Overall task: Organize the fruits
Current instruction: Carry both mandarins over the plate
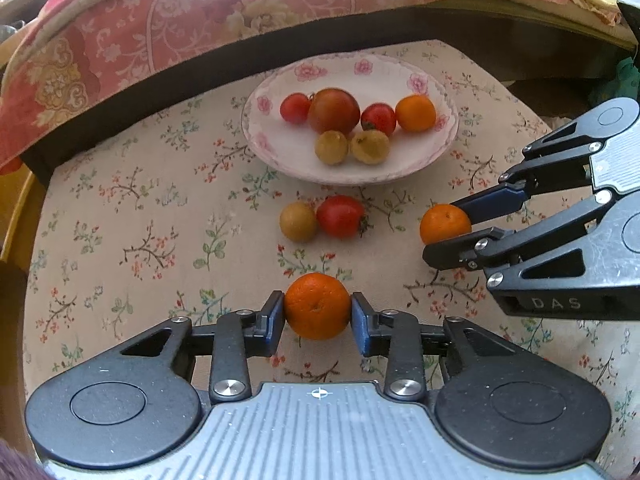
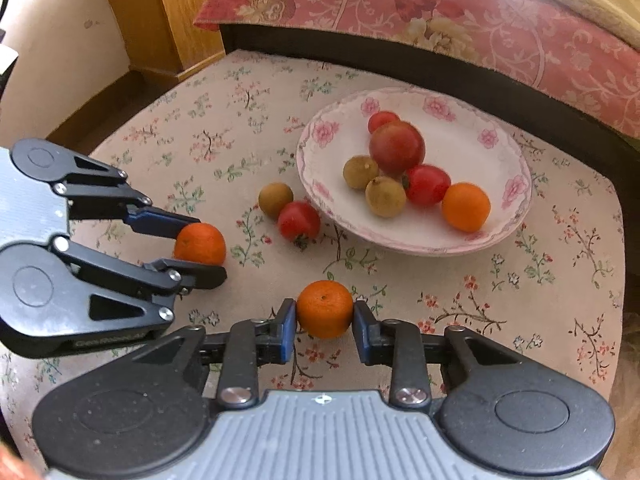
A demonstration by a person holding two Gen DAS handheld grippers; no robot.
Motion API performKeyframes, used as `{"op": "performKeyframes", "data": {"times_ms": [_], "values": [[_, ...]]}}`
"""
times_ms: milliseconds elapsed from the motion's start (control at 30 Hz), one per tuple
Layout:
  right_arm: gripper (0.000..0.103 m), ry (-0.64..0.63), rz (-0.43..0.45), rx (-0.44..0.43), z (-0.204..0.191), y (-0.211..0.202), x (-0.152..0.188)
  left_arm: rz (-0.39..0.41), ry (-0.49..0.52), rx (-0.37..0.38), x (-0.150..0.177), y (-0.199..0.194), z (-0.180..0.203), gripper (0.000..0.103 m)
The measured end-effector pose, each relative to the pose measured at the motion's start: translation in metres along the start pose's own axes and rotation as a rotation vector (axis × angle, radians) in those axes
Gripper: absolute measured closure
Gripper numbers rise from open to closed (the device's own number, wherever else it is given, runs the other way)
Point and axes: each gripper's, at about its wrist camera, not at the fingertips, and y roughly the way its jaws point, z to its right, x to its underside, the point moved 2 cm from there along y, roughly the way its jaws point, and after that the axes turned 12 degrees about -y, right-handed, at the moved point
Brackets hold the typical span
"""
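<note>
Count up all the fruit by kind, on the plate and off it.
Oranges: 3
Small red tomatoes: 3
Big dark tomato: 1
Small brown fruits: 3
Total: 10

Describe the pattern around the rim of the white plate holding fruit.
Pink flowers along a scalloped pink edge on the round white plate; clearest in the right wrist view.

We cannot tell whether either gripped orange (image 1: 317, 306) rests on the tablecloth (image 1: 120, 208) or hangs just above it. On the plate (image 2: 516, 188), the big tomato (image 2: 397, 147) hides most of a small one (image 2: 381, 119). The bedspread (image 1: 168, 24) runs past the frame's top.
</note>
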Motion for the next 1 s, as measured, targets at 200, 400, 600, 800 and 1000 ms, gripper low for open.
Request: {"op": "performKeyframes", "data": {"times_ms": [200,400,600,800,1000], "values": [[0.069,0.011,0.016,0.008,0.001,-0.006,-0.002,0.027,0.005,0.003,-0.011,-0.004,0.006,0.060],[0.069,0.028,0.037,0.016,0.005,-0.012,-0.005,0.043,0.012,0.002,-0.020,-0.004,0.011,0.060],[0.069,0.051,0.051,0.035,0.013,-0.016,-0.007,0.055,0.013,0.001,-0.027,-0.003,0.016,0.060],[0.069,0.065,0.064,0.056,0.020,-0.019,-0.011,0.071,0.013,-0.004,-0.035,-0.003,0.018,0.060],[0.069,0.082,0.077,0.081,0.028,-0.020,-0.015,0.087,0.009,-0.006,-0.046,0.000,0.019,0.060]]}}
